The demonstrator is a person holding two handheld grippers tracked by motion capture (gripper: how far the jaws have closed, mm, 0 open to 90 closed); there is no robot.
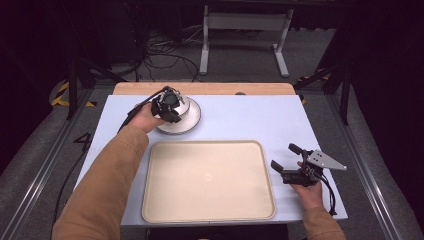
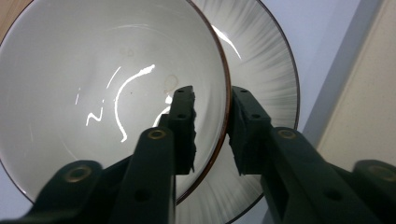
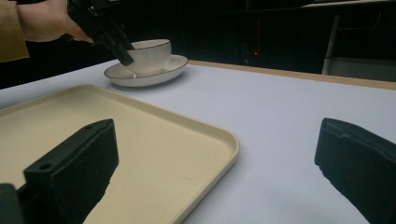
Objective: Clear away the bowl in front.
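Observation:
A white bowl (image 2: pixel 93 93) with a dark rim stands on a white plate (image 1: pixel 189 121) at the back left of the table. My left gripper (image 2: pixel 212 95) hangs over it, open, with one jaw inside the bowl and the other outside, so the rim runs between them with a small gap. The right gripper view shows the bowl (image 3: pixel 149 55) upright on the plate (image 3: pixel 154 73), with the left gripper (image 3: pixel 122 53) at its left side. My right gripper (image 1: pixel 283 155) is low over the table just right of a cream tray (image 1: pixel 207 180), open wide and holding nothing.
The pale table top (image 1: pixel 250 120) has a wooden strip (image 1: pixel 205 88) along its far edge. The tray (image 3: pixel 163 140) lies bare at the front middle. Beyond the table stand a metal frame (image 1: pixel 245 30) and floor cables (image 1: pixel 165 50).

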